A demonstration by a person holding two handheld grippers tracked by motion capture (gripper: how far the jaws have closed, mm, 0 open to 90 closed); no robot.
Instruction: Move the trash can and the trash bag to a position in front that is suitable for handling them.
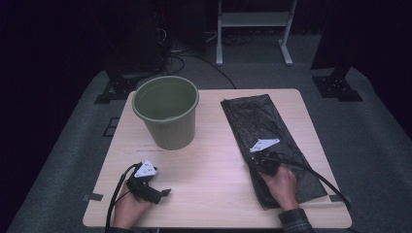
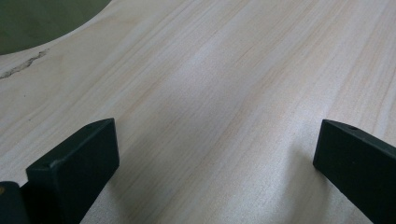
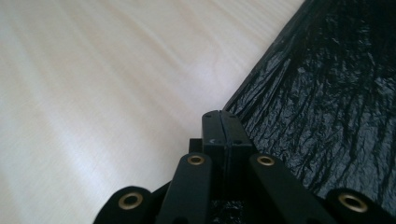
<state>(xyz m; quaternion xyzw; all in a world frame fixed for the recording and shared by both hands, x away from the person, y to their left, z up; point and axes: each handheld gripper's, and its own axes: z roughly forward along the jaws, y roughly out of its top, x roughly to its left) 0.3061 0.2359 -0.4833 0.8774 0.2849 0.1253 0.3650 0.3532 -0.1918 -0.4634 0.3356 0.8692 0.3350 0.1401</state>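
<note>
Jaws of my right gripper [image 3: 223, 122] were pressed together at the crinkled black bag's [image 3: 327, 102] edge; whether they pinched it, I couldn't tell. Left gripper [image 2: 215, 154] was spread over smooth wood table [image 2: 224, 70].

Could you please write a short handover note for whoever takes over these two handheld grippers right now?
Right gripper: jaws shut at the left edge of the flat black crinkled plastic bag; whether film is pinched cannot be told.
Left gripper: open, empty, low over the pale wooden table.
The green plastic bucket stands upright and unlined, at the table's far left.
Done: right gripper brought to the bag's edge.
Left, probably: lift and open the bag, then line the bucket.
</note>
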